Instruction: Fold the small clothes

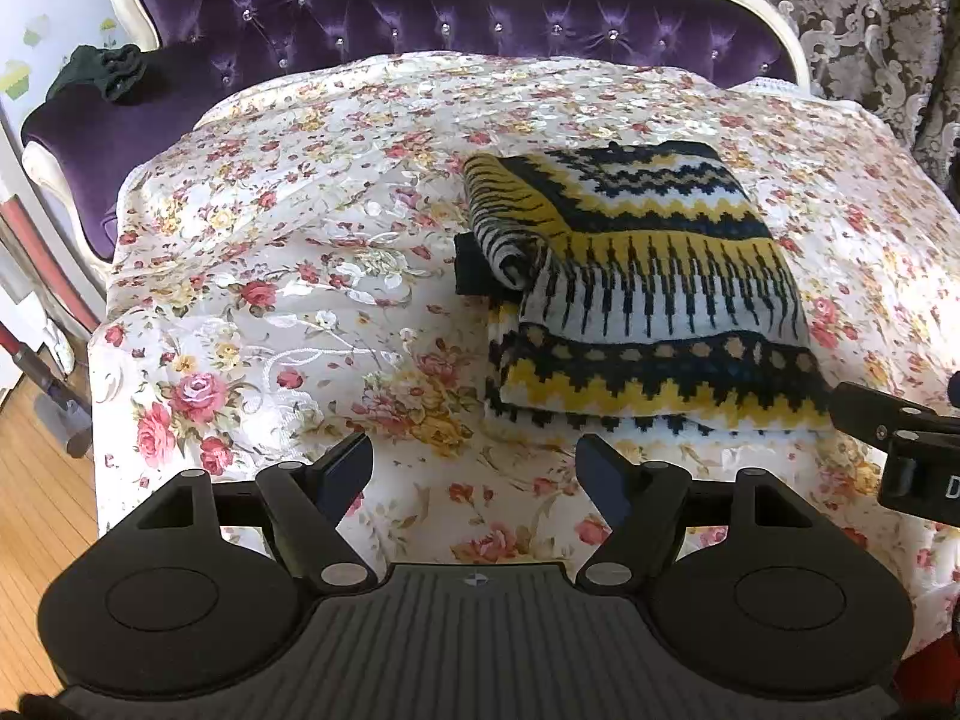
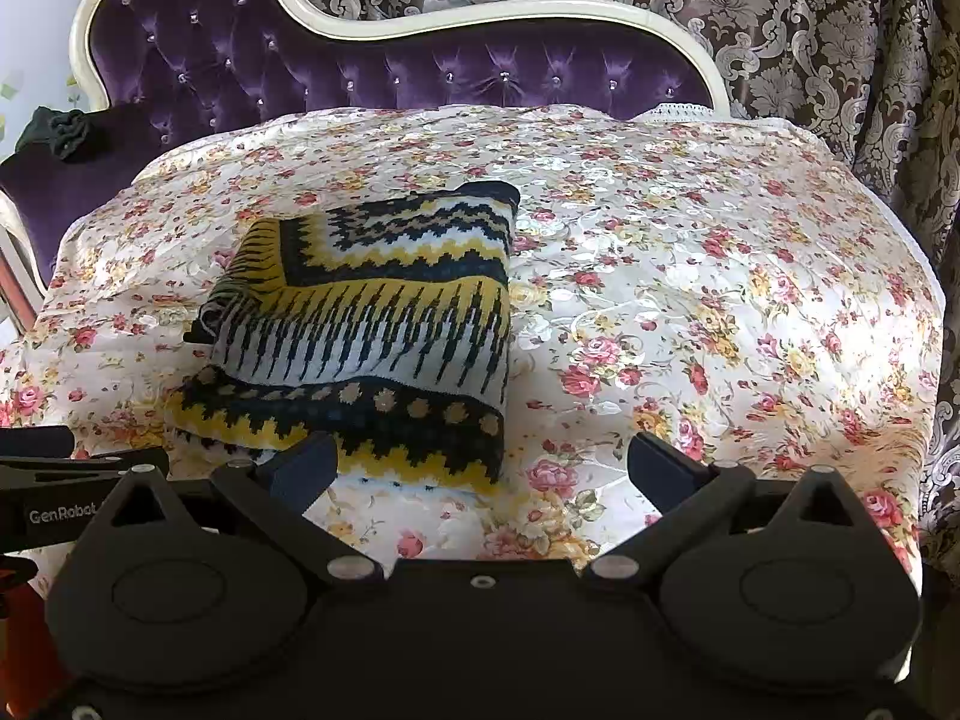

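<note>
A knitted garment in yellow, navy and white point(image 1: 648, 300) lies folded in a thick rectangle on the floral cloth point(image 1: 270, 276), one sleeve end rolled over at its left. It also shows in the right wrist view point(image 2: 366, 324), left of centre. My left gripper point(image 1: 474, 468) is open and empty, just in front of and left of the garment's near edge. My right gripper point(image 2: 480, 462) is open and empty at the garment's near right corner. Its left fingertip point(image 2: 309, 462) overlaps the garment's near edge in view. The right gripper's side shows in the left wrist view point(image 1: 900, 432).
The floral cloth point(image 2: 720, 300) covers a purple tufted chaise with a cream frame point(image 1: 420, 18). A dark bundle of cloth point(image 1: 102, 75) rests on the purple armrest at the left. Patterned curtains point(image 2: 810, 30) hang behind. Wooden floor point(image 1: 42, 510) lies beyond the cloth's left edge.
</note>
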The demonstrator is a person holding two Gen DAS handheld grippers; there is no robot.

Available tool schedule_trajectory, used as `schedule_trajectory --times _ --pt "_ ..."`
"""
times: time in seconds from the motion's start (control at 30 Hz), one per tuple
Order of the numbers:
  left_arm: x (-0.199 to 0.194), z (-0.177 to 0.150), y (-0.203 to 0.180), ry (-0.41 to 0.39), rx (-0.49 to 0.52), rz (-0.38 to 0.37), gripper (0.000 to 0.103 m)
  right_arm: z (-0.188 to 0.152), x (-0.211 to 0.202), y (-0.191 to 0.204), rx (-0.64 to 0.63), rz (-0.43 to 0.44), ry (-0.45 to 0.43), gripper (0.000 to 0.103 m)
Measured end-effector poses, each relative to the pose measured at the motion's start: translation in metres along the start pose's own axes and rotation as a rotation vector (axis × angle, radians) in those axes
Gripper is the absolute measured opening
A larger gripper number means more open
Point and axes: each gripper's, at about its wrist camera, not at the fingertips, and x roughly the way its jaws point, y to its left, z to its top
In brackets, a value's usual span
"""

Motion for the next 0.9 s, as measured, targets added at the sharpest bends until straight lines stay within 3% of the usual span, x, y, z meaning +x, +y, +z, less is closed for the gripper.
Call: schedule_trajectory --times 0.9 --pt "0.007 0.008 -0.001 0.010 0.016 0.018 0.073 0.007 0.015 -0.004 0.018 0.012 0.017 0.103"
